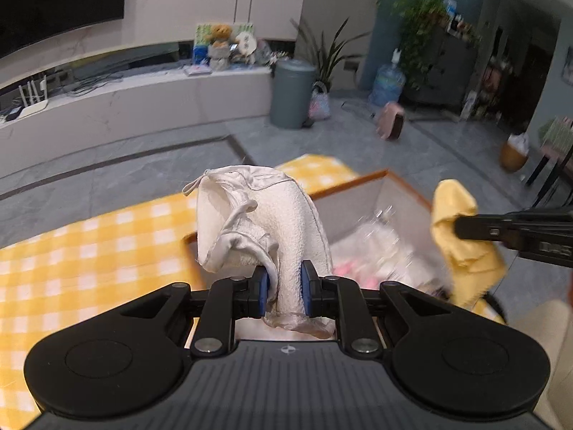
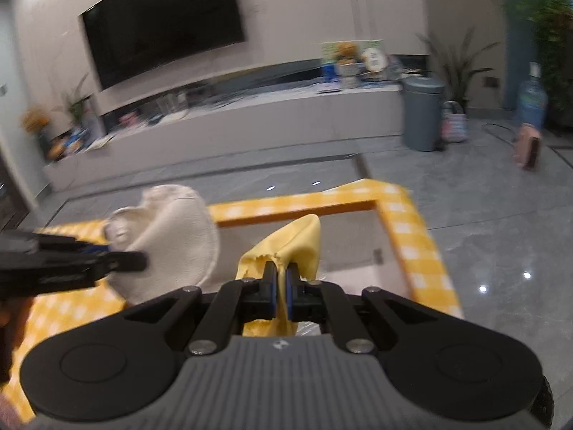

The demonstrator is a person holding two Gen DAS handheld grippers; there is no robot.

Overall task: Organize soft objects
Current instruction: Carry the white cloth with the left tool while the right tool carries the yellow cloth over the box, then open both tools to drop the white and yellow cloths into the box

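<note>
My left gripper (image 1: pixel 284 279) is shut on a white terry cloth with satin trim (image 1: pixel 265 215) and holds it up over the near edge of an open box (image 1: pixel 358 182). The cloth also shows in the right wrist view (image 2: pixel 172 229), held by the left gripper (image 2: pixel 139 259). My right gripper (image 2: pixel 282 286) is shut on a yellow cloth (image 2: pixel 290 243), held above the box (image 2: pixel 297 215). In the left wrist view the yellow cloth (image 1: pixel 462 236) hangs from the right gripper (image 1: pixel 465 229) at the box's right side. Blurred pale and pink soft things (image 1: pixel 372 251) lie inside the box.
The box stands on a table with a yellow checked cloth (image 1: pixel 82 261). Beyond is grey tiled floor (image 2: pixel 483 222), a grey bin (image 1: pixel 292 93), a TV bench (image 1: pixel 143 107) with a teddy bear (image 1: pixel 219 36), a water bottle (image 1: pixel 386 84) and plants (image 1: pixel 419 28).
</note>
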